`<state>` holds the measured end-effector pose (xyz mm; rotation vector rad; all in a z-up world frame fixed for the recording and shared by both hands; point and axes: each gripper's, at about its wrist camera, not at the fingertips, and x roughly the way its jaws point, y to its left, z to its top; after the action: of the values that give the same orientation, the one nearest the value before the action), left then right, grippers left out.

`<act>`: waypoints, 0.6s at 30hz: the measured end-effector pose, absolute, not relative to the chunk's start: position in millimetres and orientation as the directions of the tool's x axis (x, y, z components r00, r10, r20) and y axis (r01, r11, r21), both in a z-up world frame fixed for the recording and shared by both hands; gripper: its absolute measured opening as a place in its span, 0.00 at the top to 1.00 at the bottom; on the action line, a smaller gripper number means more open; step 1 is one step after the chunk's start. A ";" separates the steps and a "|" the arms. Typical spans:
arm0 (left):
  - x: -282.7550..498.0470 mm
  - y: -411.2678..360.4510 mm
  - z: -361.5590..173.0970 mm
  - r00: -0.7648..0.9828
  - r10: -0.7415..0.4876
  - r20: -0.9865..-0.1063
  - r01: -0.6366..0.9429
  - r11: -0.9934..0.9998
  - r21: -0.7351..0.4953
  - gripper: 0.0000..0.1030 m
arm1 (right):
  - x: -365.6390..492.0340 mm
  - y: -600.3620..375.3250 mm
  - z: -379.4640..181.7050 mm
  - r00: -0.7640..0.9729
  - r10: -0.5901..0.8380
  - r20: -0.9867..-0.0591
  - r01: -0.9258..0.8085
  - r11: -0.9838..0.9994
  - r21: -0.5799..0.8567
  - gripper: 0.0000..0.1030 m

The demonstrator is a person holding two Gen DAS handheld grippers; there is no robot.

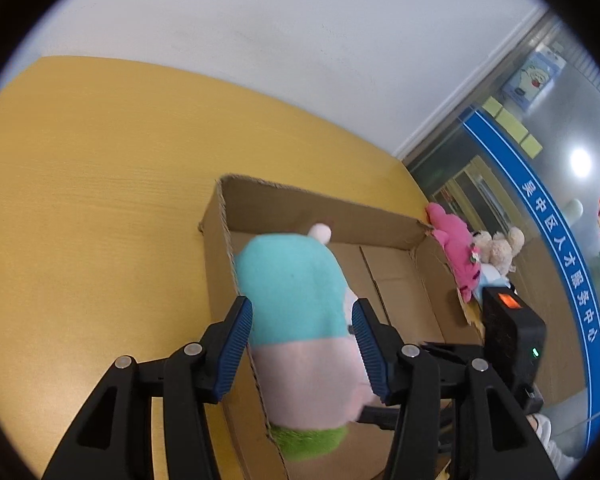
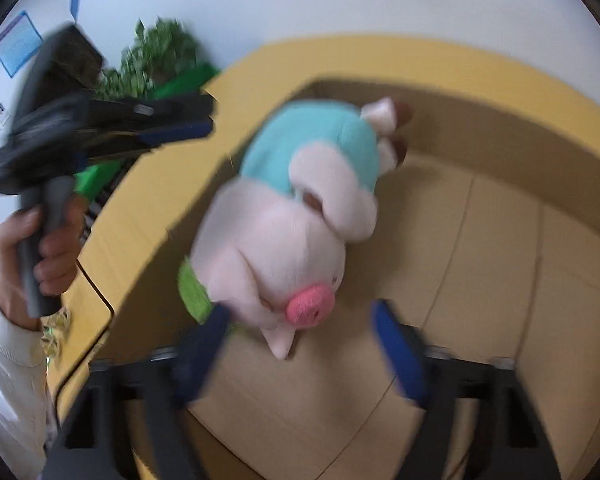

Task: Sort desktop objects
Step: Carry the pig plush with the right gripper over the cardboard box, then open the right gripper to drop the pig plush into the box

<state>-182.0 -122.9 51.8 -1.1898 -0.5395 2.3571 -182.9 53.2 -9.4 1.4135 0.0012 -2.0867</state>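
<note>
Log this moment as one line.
pig: above box | right gripper: open, not clamping | left gripper: open, facing pig

The cardboard box (image 1: 324, 216) sat on the desk (image 1: 80, 184). The pig plush (image 1: 296, 320) hung over its left wall. More plush toys (image 1: 464, 252) lay past its right wall.

plush pig (image 1: 296, 320) between left gripper (image 1: 302, 350) pads, over cardboard box (image 1: 380, 280)
</note>
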 end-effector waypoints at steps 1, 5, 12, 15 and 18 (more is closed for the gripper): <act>-180.9 -121.9 48.5 -0.526 0.544 -0.654 -0.208 -0.827 -0.522 0.50 | -186.5 52.4 -15.4 -0.222 -0.503 -0.835 0.479 -0.803 0.356 0.45; -174.0 -119.9 36.7 -0.493 0.562 -0.664 -0.220 -0.819 -0.531 0.50 | -212.3 33.8 -9.0 -0.262 -0.515 -0.816 0.494 -0.798 0.345 0.45; -158.4 -122.8 38.3 -0.461 0.602 -0.652 -0.261 -0.794 -0.549 0.50 | -227.6 28.6 -0.6 -0.339 -0.484 -0.807 0.486 -0.824 0.290 0.44; -149.1 -118.2 37.6 -0.436 0.600 -0.671 -0.283 -0.799 -0.530 0.50 | -246.9 26.0 -4.7 -0.376 -0.444 -0.813 0.456 -0.853 0.255 0.43; -136.5 -106.0 34.7 -0.379 0.606 -0.699 -0.336 -0.794 -0.506 0.50 | -241.3 39.7 2.2 -0.386 -0.423 -0.820 0.436 -0.867 0.242 0.42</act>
<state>-136.5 -106.0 34.7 -1.2742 -0.3781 2.1854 -241.3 39.7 2.2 1.3292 0.0179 -2.2577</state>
